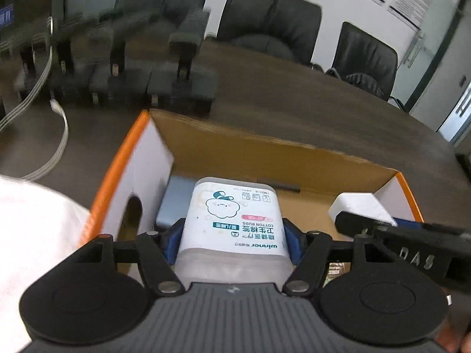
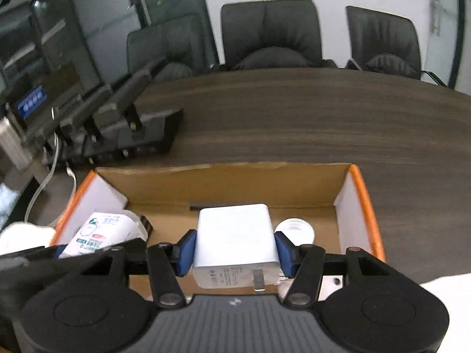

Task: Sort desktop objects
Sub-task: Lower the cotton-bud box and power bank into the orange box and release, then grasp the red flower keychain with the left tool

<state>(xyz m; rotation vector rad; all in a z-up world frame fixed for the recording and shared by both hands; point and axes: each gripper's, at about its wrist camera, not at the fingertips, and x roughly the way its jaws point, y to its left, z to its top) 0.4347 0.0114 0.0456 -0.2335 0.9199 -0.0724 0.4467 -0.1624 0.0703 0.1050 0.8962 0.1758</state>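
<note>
My left gripper [image 1: 232,241] is shut on a cotton bud box [image 1: 232,223] with a white and teal label, held over the open cardboard box [image 1: 265,153] with orange edges. My right gripper [image 2: 235,250] is shut on a white charger [image 2: 235,241] with metal prongs, held over the same cardboard box [image 2: 223,182]. The cotton bud box also shows at the left in the right wrist view [image 2: 100,232]. The charger and right gripper show at the right in the left wrist view [image 1: 362,206].
Inside the box lie a grey-blue flat item [image 1: 173,203], a white round lid [image 2: 294,229] and a thin black stick [image 1: 279,186]. A black charging dock [image 1: 117,67] with white cables [image 1: 56,144] stands at the back left. Office chairs [image 2: 270,32] line the table's far edge.
</note>
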